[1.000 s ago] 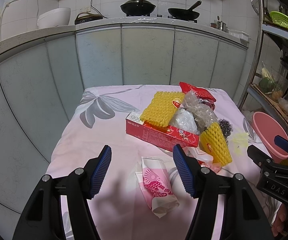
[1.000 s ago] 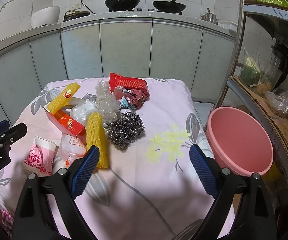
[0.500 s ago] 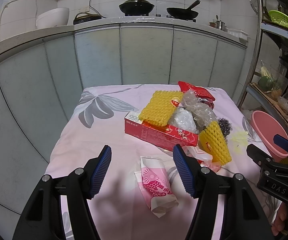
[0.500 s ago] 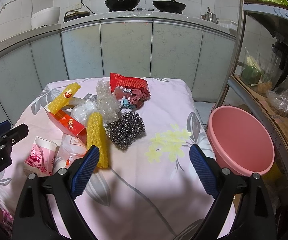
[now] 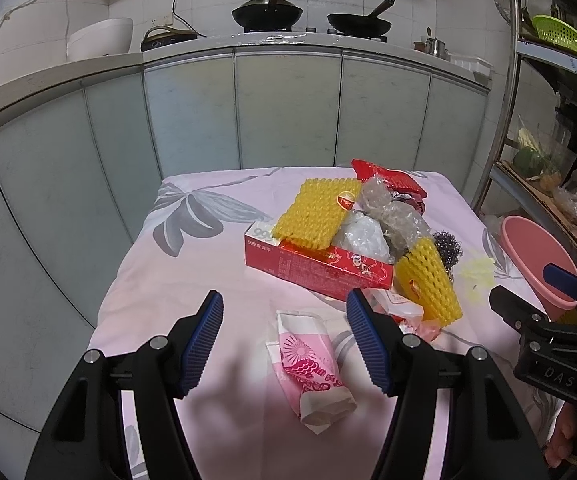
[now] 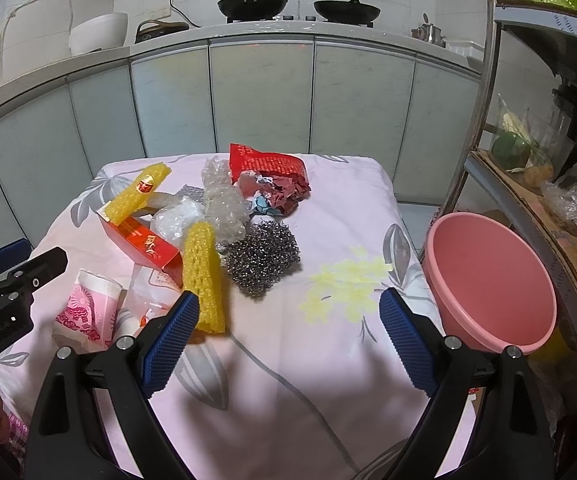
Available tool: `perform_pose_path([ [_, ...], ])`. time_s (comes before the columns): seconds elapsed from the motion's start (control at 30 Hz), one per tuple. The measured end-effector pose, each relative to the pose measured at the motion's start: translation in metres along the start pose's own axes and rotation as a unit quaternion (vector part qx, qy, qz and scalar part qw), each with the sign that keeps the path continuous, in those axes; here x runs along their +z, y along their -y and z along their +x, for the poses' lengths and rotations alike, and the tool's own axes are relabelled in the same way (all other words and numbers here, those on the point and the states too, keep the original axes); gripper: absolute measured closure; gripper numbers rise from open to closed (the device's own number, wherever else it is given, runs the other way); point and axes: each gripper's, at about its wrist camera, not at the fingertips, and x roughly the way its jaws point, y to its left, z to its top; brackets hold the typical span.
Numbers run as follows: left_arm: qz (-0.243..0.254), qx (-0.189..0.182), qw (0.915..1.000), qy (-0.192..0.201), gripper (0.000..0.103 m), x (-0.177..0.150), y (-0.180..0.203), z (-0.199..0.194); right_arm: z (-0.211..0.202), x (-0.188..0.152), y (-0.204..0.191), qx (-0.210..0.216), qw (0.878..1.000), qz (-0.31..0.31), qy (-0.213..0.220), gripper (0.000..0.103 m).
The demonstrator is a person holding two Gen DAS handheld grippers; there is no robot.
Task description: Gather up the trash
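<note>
A heap of trash lies on the pink flowered tablecloth (image 5: 192, 280): a crushed pink paper cup (image 5: 312, 364) (image 6: 86, 308), a red carton (image 5: 316, 268) (image 6: 144, 242), two yellow foam nets (image 5: 316, 212) (image 6: 204, 276), crumpled plastic wrap (image 6: 224, 200), a red snack bag (image 6: 268, 168) and a steel scourer (image 6: 262, 254). My left gripper (image 5: 284, 340) is open above the near table edge, with the paper cup lying between its fingers. My right gripper (image 6: 288, 340) is open and empty over the cloth, right of the heap.
A pink plastic basin (image 6: 488, 280) stands off the table's right edge beside a metal shelf rack (image 6: 476, 100). Grey kitchen cabinets (image 5: 288, 108) run behind the table, with woks and a rice cooker on the counter.
Both grippers have held almost still; the left view has shifted only slightly. Nothing was grasped or moved.
</note>
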Motion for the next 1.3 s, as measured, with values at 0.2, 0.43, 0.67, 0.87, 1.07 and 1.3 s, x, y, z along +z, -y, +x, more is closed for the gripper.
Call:
perform_pose_path([
  [0.2, -0.01, -0.019, 0.9996, -0.019, 0.04, -0.003, -0.011, 0.004, 0.001, 0.0, 0.001, 0.017, 1.0, -0.002, -0.005, 0.011],
  [0.43, -0.007, -0.062, 0.9971, -0.043, 0.04, -0.016, -0.028, 0.002, 0.003, -0.002, -0.001, 0.039, 0.999, -0.005, -0.014, 0.014],
  [0.67, -0.017, -0.117, 0.9898, -0.081, 0.045, -0.025, -0.033, 0.013, 0.013, -0.005, -0.003, 0.069, 0.997, -0.004, -0.043, 0.032],
  [0.87, -0.03, -0.145, 0.9818, -0.119, 0.055, -0.027, -0.023, 0.032, 0.019, -0.006, -0.003, 0.095, 0.994, -0.001, -0.06, 0.041],
  [1.07, -0.034, -0.161, 0.9769, -0.136, 0.073, -0.024, -0.017, 0.046, 0.028, -0.003, 0.003, 0.124, 0.989, 0.022, -0.08, 0.043],
  [1.3, -0.038, -0.163, 0.9772, -0.13, 0.081, -0.016, -0.018, 0.042, 0.034, 0.004, 0.004, 0.149, 0.984, 0.032, -0.089, 0.044],
])
